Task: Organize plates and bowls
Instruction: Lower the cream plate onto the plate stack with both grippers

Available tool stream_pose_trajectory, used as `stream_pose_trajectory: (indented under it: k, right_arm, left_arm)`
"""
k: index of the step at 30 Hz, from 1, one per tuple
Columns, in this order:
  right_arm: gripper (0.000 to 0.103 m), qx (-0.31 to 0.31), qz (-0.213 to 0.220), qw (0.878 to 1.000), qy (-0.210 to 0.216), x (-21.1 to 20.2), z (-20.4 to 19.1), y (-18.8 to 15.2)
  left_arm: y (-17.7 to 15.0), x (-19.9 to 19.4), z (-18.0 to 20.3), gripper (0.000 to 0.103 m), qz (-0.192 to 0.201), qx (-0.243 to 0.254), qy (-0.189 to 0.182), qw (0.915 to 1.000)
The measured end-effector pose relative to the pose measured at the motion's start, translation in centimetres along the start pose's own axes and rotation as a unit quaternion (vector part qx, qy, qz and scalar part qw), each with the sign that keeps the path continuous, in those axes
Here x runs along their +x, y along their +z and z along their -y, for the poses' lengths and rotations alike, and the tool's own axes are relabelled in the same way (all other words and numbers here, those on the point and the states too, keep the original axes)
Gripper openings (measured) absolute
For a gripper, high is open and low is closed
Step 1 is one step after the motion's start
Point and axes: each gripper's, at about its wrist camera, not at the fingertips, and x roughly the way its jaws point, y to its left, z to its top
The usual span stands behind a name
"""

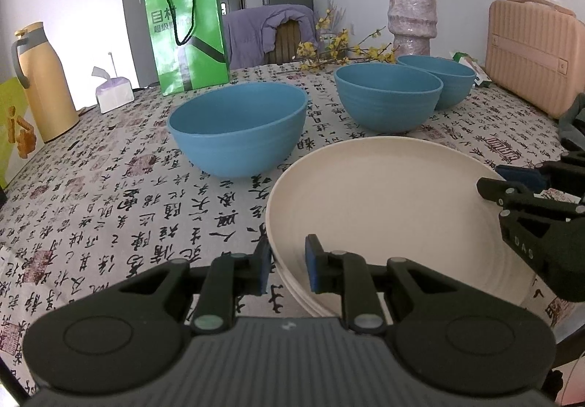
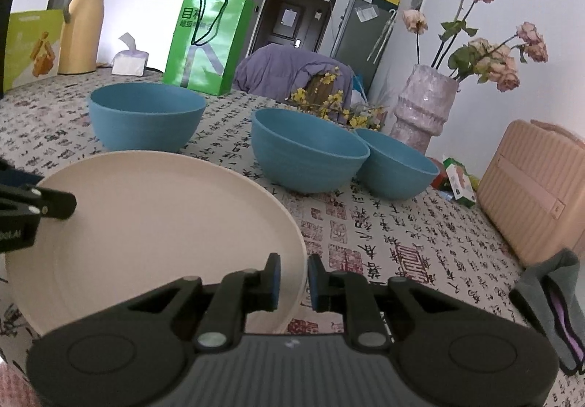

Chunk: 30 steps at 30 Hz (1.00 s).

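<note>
So the count: three blue bowls and a stack of cream plates on the table. I can make out at least two plates at the rim, can't tell exactly how many.

The bowls are matte, round and deep, with faint ridges round the sides. The large bowl sits toward the table's middle, the medium bowl is farther back, and the small bowl is just behind it, touching or nearly so.

The plate stack is smooth, shallow and round, sitting at the near edge of the table. The left gripper has its blue pads on either side of the stack's left rim, clamped on it. The right gripper straddles the right rim the same way, pinched on it too.

The tablecloth is pale fabric printed all over with black calligraphy and red seals.

Along the far edge:
- one glossy green paper bag
- one mustard thermos jug
- one tissue pack
- one lumpy pinkish vase with dried roses

One ribbed pink case stands at the right edge.
</note>
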Motion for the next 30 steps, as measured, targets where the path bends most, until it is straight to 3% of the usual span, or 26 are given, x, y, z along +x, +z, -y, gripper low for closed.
stream_pose_trajectory:
  k: [4,9,16,28,30]
  right_arm:
    - [0.016,-0.015,0.006,1.0,-0.007,0.0,-0.4,-0.3]
    - [0.02,0.027,0.001,0.999,0.031,-0.1,1.2,0.0]
    - [0.024,0.04,0.003,0.998,0.042,-0.1,1.4,-0.2]
    - [0.025,0.097,-0.002,0.992,0.08,-0.1,3.1,-0.2]
    - [0.037,0.109,0.008,0.99,0.089,-0.5,3.6,-0.2]
  left_arm:
    - [0.0,0.1,0.0,0.02,0.001,0.0,0.002,1.0]
    - [-0.1,0.2,-0.3,0.021,0.004,-0.006,-0.005,1.0]
    - [-0.7,0.0,0.8,0.022,0.022,0.019,0.018,0.9994]
    - [-0.4,0.1,0.2,0.022,0.018,0.007,0.009,0.9998]
    - [-0.2,-0.2,-0.4,0.022,0.022,-0.005,-0.002,0.9997]
